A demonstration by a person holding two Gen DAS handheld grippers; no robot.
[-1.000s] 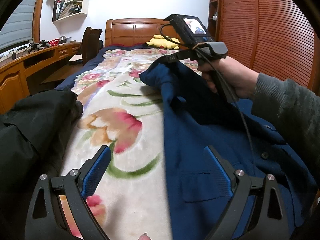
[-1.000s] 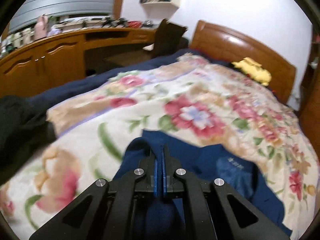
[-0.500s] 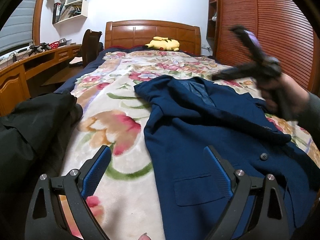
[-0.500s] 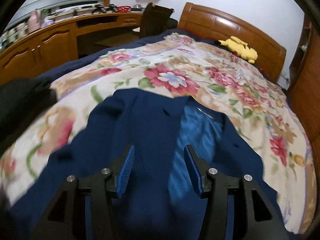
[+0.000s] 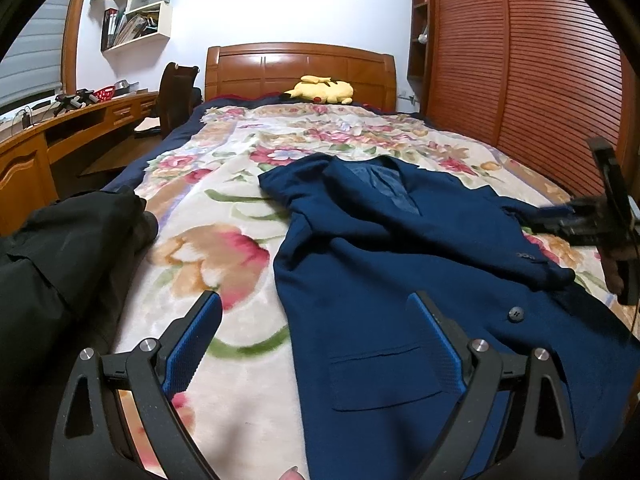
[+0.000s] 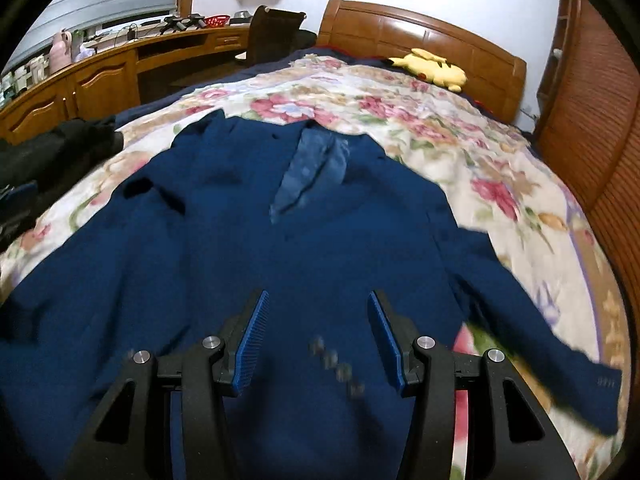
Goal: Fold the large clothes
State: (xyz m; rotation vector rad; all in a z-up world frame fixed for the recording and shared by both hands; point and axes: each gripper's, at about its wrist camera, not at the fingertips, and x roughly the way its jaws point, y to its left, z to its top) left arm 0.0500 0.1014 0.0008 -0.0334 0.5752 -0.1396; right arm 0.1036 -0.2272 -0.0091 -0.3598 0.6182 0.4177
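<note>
The blue jacket (image 6: 304, 240) is lying spread out, front up, on the flowered bed (image 6: 460, 128). Both the left claw (image 5: 316, 344) and the right claw (image 6: 316, 336) are hovering open above it, gripping nothing.

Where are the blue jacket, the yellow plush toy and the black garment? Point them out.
blue jacket (image 6: 304, 248): right wrist view, middle of its front.
yellow plush toy (image 5: 322, 90): left wrist view, its body.
black garment (image 5: 60, 248): left wrist view, top of the heap.

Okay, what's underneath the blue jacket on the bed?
The blue jacket lies spread on the floral blanket, which shows all around it. Whether anything else sits beneath cannot be seen, since the cloth covers that patch.
</note>
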